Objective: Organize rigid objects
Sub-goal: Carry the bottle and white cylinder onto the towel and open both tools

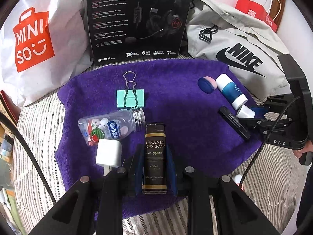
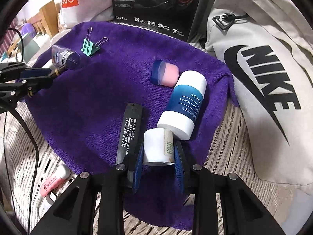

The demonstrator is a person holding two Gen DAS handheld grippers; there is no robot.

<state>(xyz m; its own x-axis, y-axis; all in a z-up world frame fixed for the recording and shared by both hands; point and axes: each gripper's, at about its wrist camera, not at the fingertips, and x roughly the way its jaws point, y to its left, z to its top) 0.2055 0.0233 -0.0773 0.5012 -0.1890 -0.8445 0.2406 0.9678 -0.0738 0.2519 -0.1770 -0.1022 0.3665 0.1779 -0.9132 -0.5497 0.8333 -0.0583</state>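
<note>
On the purple towel [image 1: 176, 98] my left gripper [image 1: 155, 148] is shut on a dark "Grand Reserve" box [image 1: 155, 162], its blue fingers [image 1: 139, 166] on both sides. Beside it lie a white charger plug [image 1: 108, 153], a clear candy bottle [image 1: 111, 127] and a green binder clip [image 1: 130, 98]. My right gripper [image 2: 159, 146] is shut on a small white jar [image 2: 156, 146], which touches the blue-and-white Vaseline bottle [image 2: 183, 105]. A slim black box [image 2: 130, 129] lies just left of it. A blue-and-pink case [image 2: 165, 73] sits farther back.
A black headset box [image 1: 140, 19] stands behind the towel, with a white Miniso bag [image 1: 33, 39] to its left and a grey Nike bag [image 2: 264, 88] to its right. A pink item [image 2: 54, 180] lies off the towel on the striped cover [image 1: 39, 127].
</note>
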